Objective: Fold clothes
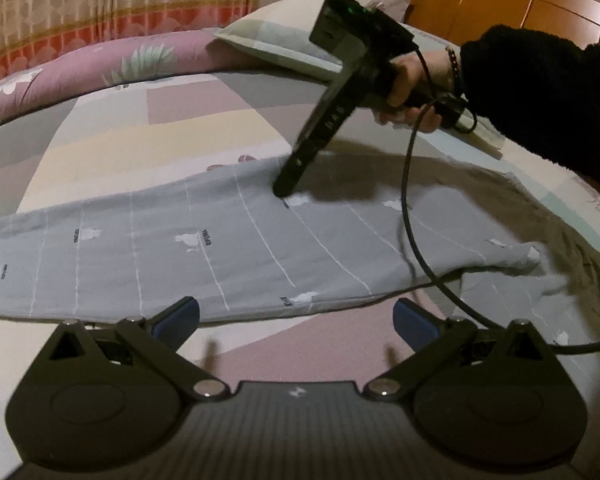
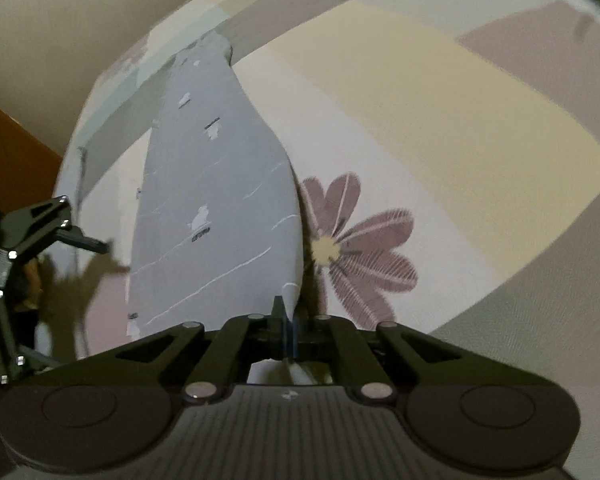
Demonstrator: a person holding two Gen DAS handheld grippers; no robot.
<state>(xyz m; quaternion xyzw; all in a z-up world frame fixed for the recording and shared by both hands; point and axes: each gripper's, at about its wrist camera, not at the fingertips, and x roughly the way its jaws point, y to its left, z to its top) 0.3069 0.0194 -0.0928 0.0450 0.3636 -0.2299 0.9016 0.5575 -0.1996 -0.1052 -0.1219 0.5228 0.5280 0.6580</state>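
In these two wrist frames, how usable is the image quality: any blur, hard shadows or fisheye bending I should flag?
Left wrist view: the right gripper is motion-smeared and throws a dark shadow on the grey garment; the bed bulges from fisheye bending; the left gripper is sharp. Right wrist view: soft overall, upper right streaked; the flower print stays readable; dim warm light.

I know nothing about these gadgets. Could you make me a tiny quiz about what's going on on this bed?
1. True or false: the left gripper is shut.
2. What is the right gripper pinching: A pillow, B grey garment, C cable?
3. What purple motif lies on the sheet beside the garment?

Key: 1 false, its jaws stand open over the bed; 2 B; 3 a flower.
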